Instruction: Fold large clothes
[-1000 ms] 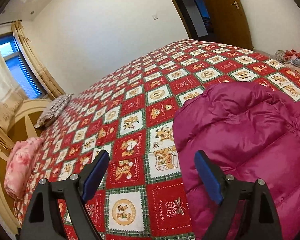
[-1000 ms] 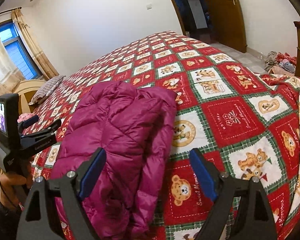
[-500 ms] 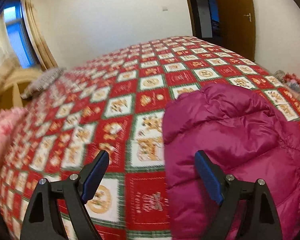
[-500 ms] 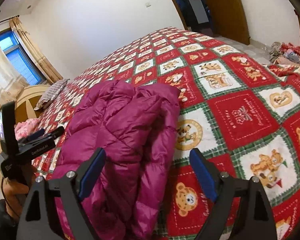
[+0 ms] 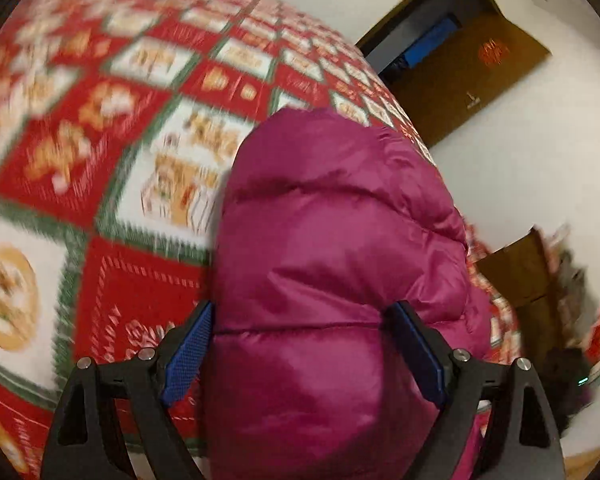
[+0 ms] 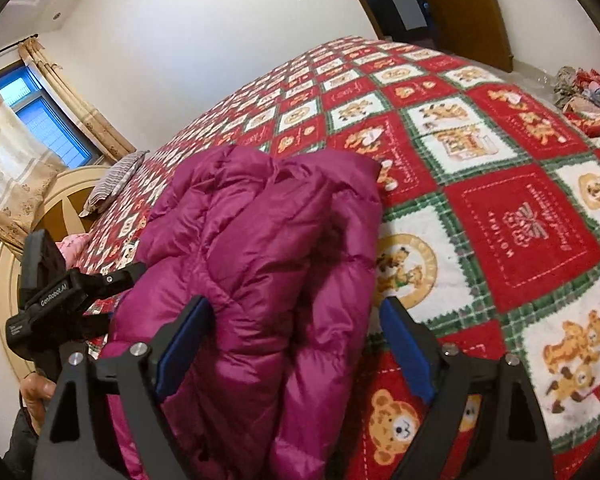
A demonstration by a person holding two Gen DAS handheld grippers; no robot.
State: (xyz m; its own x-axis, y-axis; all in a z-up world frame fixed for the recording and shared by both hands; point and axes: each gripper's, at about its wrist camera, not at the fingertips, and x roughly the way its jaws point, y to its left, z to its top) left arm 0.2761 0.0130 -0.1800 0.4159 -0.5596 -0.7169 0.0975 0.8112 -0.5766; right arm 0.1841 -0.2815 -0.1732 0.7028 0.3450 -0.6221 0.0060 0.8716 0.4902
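A magenta puffer jacket (image 5: 332, 264) lies folded in a bundle on the red, white and green bear-patterned bedspread (image 5: 112, 168), near the bed's front edge. My left gripper (image 5: 300, 356) is open, its blue pads on either side of the jacket's near end. My right gripper (image 6: 296, 344) is open too, straddling the jacket (image 6: 260, 248) from the near side. The left gripper's body (image 6: 56, 304) shows at the left of the right wrist view, beside the jacket. The left wrist view is blurred.
The bedspread (image 6: 500, 208) stretches far to the right and back. A striped pillow (image 6: 112, 184) and a pink cloth (image 6: 74, 246) lie by the round wooden headboard (image 6: 52, 200). A wooden door (image 5: 472, 76) and floor clutter (image 6: 588, 88) are beyond the bed.
The left gripper has swung right and tilted, so the jacket now sits between its pads. The right gripper moved in closer over the jacket. Both stayed open.
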